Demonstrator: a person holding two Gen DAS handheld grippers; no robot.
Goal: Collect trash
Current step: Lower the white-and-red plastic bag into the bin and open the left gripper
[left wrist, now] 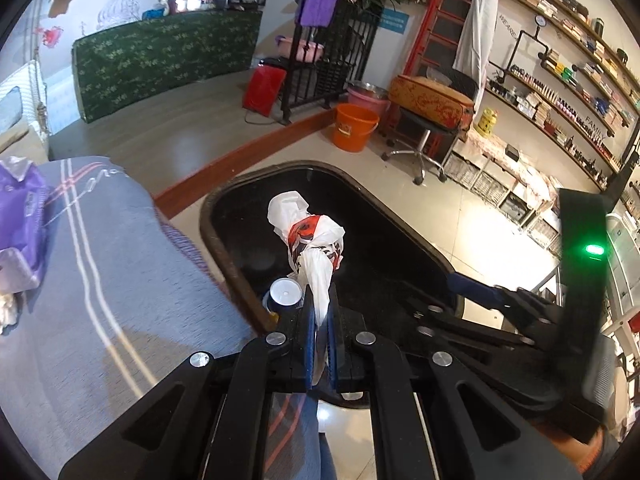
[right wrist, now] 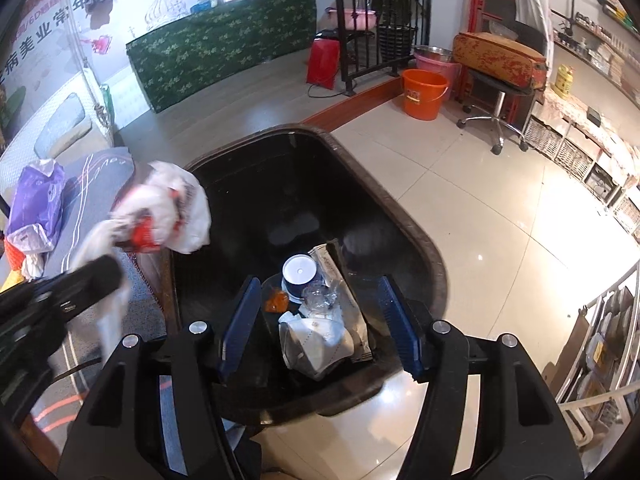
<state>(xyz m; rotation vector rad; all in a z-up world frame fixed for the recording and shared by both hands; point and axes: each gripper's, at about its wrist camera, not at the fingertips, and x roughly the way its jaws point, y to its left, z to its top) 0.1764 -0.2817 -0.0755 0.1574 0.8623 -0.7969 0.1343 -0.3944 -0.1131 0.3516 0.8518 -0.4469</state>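
My left gripper [left wrist: 320, 300] is shut on a white and red plastic bag [left wrist: 314, 240] and holds it over the black trash bin [left wrist: 400, 240]. The same bag [right wrist: 168, 208] hangs at the bin's left rim in the right wrist view, with the left gripper [right wrist: 108, 276] below it. My right gripper [right wrist: 320, 320] is open and empty above the bin [right wrist: 420, 248]. Inside the bin lie a white-lidded cup [right wrist: 299, 270], a face mask [right wrist: 316, 340], a grey wrapper [right wrist: 340, 280], clear plastic and an orange scrap [right wrist: 277, 302].
A grey striped bed [left wrist: 100, 260] lies left of the bin, with a purple bag [left wrist: 20, 208] on it. An orange bucket [left wrist: 354, 126], a pink basin and a stool [left wrist: 424, 136] stand beyond on the tiled floor. Shelves line the right wall.
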